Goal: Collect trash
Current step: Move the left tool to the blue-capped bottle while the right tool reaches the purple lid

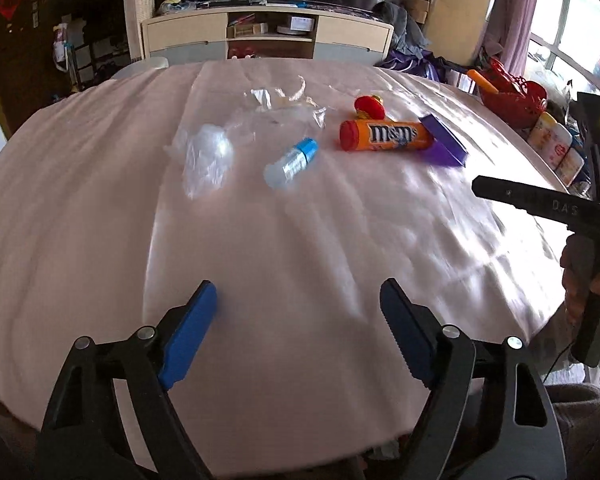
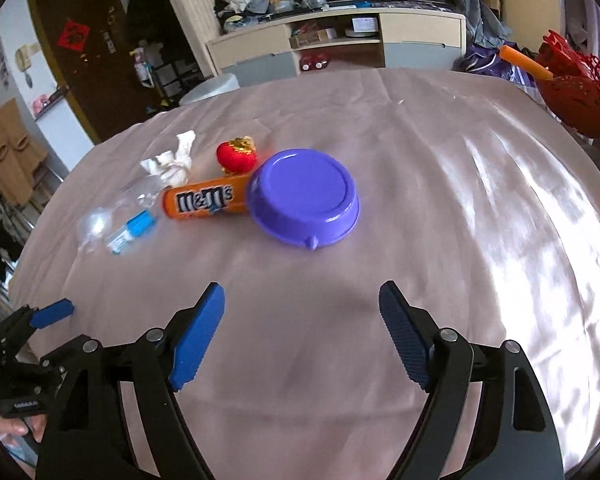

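On the pink cloth-covered table [image 1: 300,240] lie an orange M&M's tube [image 1: 384,135], a small bottle with a blue cap [image 1: 291,162], clear crumpled plastic [image 1: 206,156], a crumpled white tissue [image 2: 174,162] and a red ornament [image 1: 369,107]. A purple bowl [image 2: 304,196] sits upside down beside the tube. My left gripper [image 1: 298,300] is open and empty, well short of the trash. My right gripper [image 2: 302,304] is open and empty, just in front of the bowl. The M&M's tube [image 2: 206,200] and bottle [image 2: 134,230] also show in the right wrist view.
A red basket [image 2: 576,92] with an orange stick stands past the table's right edge. A cabinet [image 1: 268,38] with clutter stands behind the table. The right tool's body [image 1: 548,204] shows at the right of the left view.
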Demonstrator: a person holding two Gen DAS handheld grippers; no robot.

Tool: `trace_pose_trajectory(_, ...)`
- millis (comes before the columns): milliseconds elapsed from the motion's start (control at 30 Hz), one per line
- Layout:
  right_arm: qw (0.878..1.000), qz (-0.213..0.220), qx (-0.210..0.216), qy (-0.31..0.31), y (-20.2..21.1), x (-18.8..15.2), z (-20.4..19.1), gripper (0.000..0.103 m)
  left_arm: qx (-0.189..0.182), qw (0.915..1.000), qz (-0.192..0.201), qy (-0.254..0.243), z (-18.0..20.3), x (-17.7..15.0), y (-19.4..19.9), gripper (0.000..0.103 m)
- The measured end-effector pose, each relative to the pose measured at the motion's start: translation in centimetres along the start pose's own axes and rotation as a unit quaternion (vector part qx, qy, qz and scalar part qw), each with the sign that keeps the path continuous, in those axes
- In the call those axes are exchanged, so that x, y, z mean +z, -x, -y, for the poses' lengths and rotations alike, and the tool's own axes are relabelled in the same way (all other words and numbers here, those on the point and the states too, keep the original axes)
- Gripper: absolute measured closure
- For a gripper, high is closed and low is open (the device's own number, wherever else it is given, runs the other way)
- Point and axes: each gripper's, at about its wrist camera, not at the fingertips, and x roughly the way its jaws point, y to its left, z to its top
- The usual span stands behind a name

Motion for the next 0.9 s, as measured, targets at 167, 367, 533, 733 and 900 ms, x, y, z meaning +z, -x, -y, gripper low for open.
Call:
trace_pose_trajectory(167, 1.000, 0.005, -0.003, 0.003, -1.1, 0.8, 0.1, 0.016, -0.017, 0.9999, 0.001, 0.002, -0.8, 2.0, -1.3, 0.040)
trace_pose_trajectory(367, 1.000, 0.007, 0.004, -0.007, -2.4, 2.4, -0.1, 0.016, -0.024, 0.9997, -0.002, -0.004, -1.1, 4.1, -3.0, 0.048)
trace_pose_trajectory(533, 1.000, 0.003, 0.017, -0.015, -3.7, 4.0, -0.2, 0.014, -0.024, 0.9996, -0.002, -0.012, -1.0, 5.4, -4.2, 0.050)
trace_pose_trajectory(733, 1.000, -0.005, 0.015, -0.014, -4.7, 5.3, -0.6, 0.014, -0.034, 0.9990, -0.012, -0.026, -0.3, 6.7, -5.2, 0.055)
trace_pose_trajectory(900, 1.000, -0.014, 0.020, -0.017, -5.0, 5.8, -0.7, 0.015, -0.029, 0.9986, -0.015, -0.042, 0.3, 7.1, -5.6, 0.070)
